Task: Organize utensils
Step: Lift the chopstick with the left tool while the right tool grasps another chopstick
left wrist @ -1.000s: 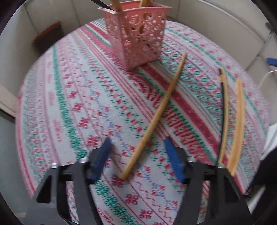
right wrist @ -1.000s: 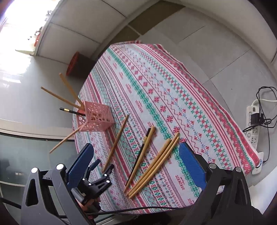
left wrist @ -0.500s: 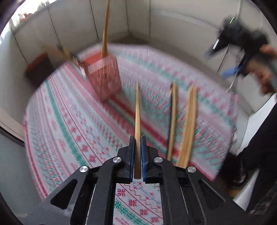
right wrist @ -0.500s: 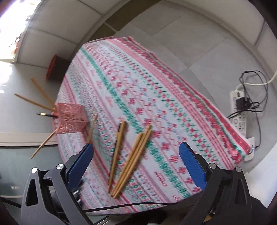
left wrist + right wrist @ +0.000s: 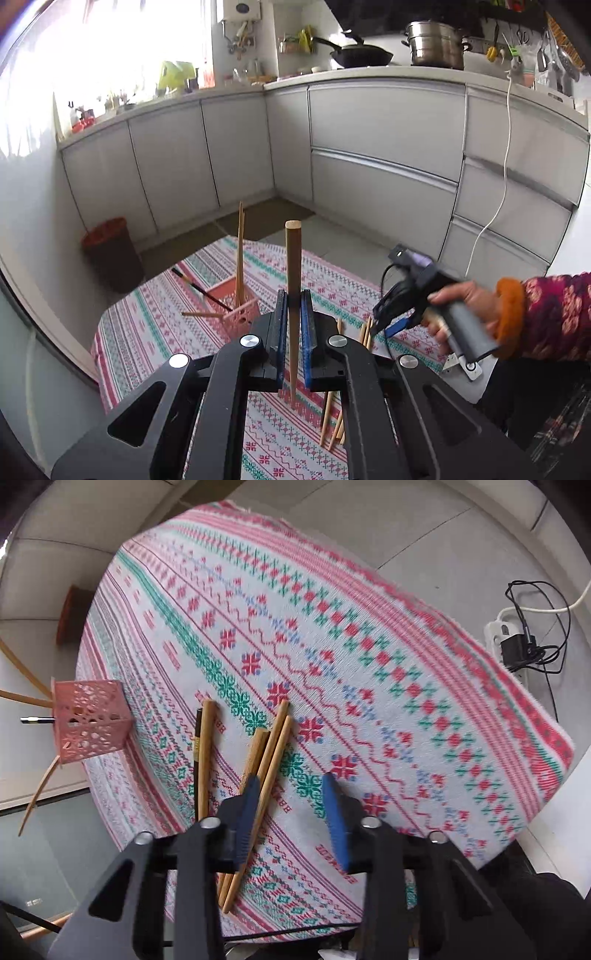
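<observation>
Chopstick (image 5: pixel 293 280) clamped upright in left claw (image 5: pixel 291 314) | right claw (image 5: pixel 291 812) closing, part-open, nothing gripped

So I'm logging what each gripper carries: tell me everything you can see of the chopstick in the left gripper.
The chopstick is a plain, light brown wooden stick, round in section, with a flat blunt end at the top and a taper toward its lower tip. It stands nearly upright, clamped partway along between the blue pads of the left gripper, which is shut on it. Its tip hangs clear above the patterned tablecloth. Nothing else touches it.
</observation>
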Motion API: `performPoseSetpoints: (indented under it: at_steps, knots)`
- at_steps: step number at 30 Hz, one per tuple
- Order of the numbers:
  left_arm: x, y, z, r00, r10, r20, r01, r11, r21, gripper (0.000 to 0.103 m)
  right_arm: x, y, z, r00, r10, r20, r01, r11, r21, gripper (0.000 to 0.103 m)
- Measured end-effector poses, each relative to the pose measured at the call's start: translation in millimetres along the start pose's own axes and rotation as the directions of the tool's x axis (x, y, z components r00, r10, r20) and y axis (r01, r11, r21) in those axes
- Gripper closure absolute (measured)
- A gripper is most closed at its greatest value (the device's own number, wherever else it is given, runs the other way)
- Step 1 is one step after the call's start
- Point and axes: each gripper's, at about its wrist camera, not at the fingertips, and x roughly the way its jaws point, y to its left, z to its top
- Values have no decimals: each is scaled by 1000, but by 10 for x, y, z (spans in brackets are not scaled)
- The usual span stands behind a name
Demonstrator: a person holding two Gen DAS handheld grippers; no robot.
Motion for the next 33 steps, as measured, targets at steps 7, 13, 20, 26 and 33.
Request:
performPoseSetpoints:
  at_steps: [7,13,20,26,33]
  knots:
    - [-150,20,-13,1000,4,23,-4,1000,-10,97,57,245,-23,991,-116,68,119,992,-47,84]
    - [-209,67,10,998,35,43,-33,999,-41,97,86,475,-111,977,-167,136,183,976,-117,100]
    - [-306,134,90,995,58,78,-51,995,-83,97,-220,497,-247,982,-38,184,72,981,-180,103]
    - [-347,88,165,993,64,97,-55,995,-87,97,-560,436,-332,979,21,202,23,977,-212,102]
    - [-300,63,191,994,53,97,-46,996,-77,97,-62,331,-85,993,-70,98,80,992,-102,93]
